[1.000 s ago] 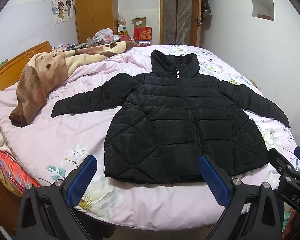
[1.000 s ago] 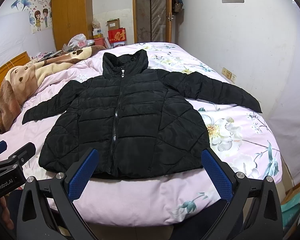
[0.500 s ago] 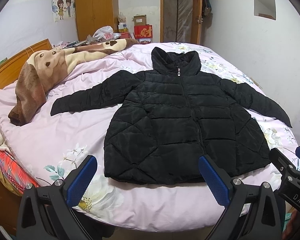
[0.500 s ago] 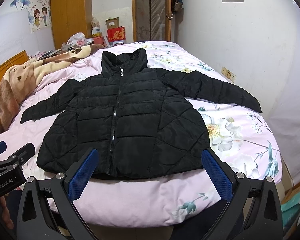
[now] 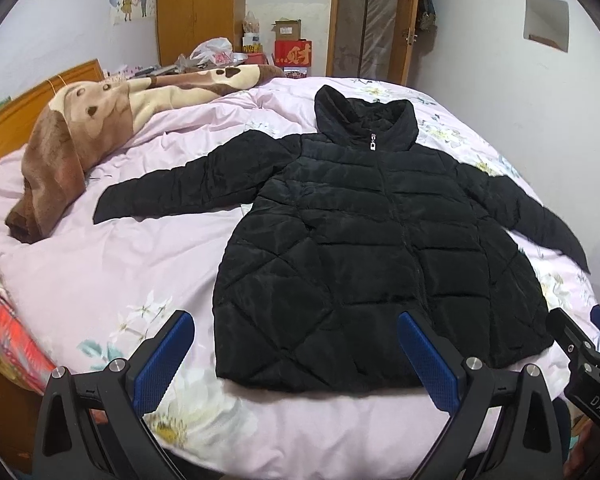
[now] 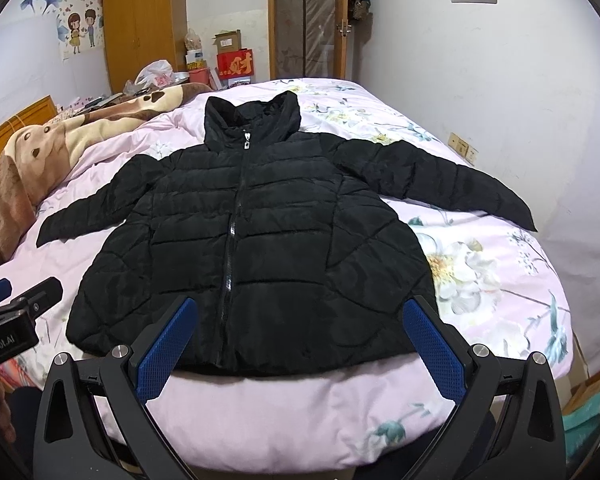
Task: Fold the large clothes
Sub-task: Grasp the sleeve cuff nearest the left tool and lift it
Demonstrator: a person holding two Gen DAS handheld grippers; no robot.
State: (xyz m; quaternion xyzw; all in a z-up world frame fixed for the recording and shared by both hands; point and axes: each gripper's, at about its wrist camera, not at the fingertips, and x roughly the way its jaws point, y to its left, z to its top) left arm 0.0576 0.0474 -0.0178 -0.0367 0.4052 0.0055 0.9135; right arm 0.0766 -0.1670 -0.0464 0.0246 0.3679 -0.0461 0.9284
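Observation:
A black quilted puffer jacket [image 5: 380, 248] [image 6: 260, 240] lies flat and zipped on the pink floral bed, collar away from me, both sleeves spread out to the sides. My left gripper [image 5: 296, 352] hovers open over the hem's left half, nothing between its blue pads. My right gripper [image 6: 300, 336] stands open just above the hem's middle, also empty. Each gripper shows at the edge of the other's view: the right gripper [image 5: 588, 360] at lower right, the left gripper [image 6: 16, 308] at lower left.
A brown and cream fleece blanket [image 5: 100, 128] is bunched along the bed's left side by the wooden headboard [image 5: 28, 116]. A white wall [image 6: 500, 100] runs close along the bed's right side. A wardrobe [image 6: 144, 24], boxes and a door stand behind.
Both grippers have drifted forward and slightly lower toward the jacket's hem, which now fills more of each view. The jacket has not moved. Both stay open.

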